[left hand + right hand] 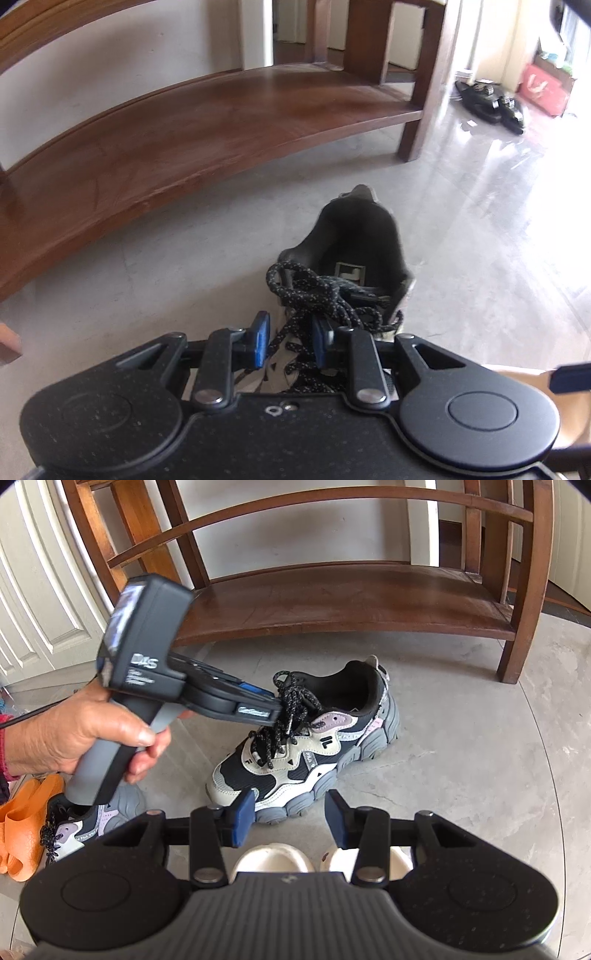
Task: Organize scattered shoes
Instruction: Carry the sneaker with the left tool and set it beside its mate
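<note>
Sneaker (pixel 306 746), chunky, black, cream and grey with lilac patches, stands upright on the grey floor (pixel 480 757) in front of the low wooden shelf (pixel 351 598), toe toward me and to the left, heel toward the shelf. My left hand-held gripper (pixel 290 341) is over its lace area: both blue pads (pixel 260 339) sit either side of the bundle of black speckled laces (pixel 317 295), narrowly parted and pinching the laces and tongue region. From the right wrist view, the same left hand-held gripper (pixel 275 710) reaches in from the left, held by my left hand (pixel 74 734), its tip buried in the laces at the top of the shoe.

My right hand-held gripper (pixel 290 819) hovers just in front of the sneaker's toe, fingers spread, nothing between them.

Second matching sneaker (pixel 85 823) lies at lower left, partly hidden behind the left tool's handle. Orange slides (pixel 22 834) just beside it at the frame edge. Cream clogs (pixel 273 858) sit directly below the right fingers. Black sandals (pixel 491 101) lie on the floor well apart, past the shelf's leg.
</note>
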A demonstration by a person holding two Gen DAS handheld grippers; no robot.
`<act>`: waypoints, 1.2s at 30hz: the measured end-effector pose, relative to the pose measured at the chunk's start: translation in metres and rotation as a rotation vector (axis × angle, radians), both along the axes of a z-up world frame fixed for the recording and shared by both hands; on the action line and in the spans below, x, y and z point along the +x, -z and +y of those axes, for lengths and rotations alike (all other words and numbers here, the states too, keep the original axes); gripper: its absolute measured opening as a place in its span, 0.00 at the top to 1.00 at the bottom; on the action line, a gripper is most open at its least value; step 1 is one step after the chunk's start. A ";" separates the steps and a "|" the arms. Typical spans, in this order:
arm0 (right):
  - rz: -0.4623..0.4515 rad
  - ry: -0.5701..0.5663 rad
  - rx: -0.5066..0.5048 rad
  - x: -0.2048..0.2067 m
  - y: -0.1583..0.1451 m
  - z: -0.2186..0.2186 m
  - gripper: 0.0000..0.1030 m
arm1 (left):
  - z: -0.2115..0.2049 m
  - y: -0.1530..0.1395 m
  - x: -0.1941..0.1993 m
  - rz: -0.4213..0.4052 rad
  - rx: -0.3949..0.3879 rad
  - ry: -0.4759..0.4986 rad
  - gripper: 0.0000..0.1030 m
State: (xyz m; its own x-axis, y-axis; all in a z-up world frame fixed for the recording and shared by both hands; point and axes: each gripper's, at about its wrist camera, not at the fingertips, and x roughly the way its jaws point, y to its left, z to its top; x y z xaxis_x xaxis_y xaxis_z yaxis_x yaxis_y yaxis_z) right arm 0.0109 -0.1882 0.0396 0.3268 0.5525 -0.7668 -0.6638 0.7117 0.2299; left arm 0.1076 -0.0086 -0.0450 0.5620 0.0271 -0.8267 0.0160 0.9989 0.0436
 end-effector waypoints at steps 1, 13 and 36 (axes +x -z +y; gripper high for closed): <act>0.000 -0.003 0.000 0.000 0.000 0.001 0.55 | -0.002 0.001 0.001 0.006 0.013 -0.008 0.85; -0.004 -0.023 0.021 -0.003 -0.006 0.003 0.55 | 0.032 -0.005 -0.008 0.118 -0.023 -0.192 0.90; -0.037 -0.135 0.093 -0.027 -0.026 0.053 0.55 | 0.077 -0.008 -0.099 0.366 -0.130 -0.208 0.86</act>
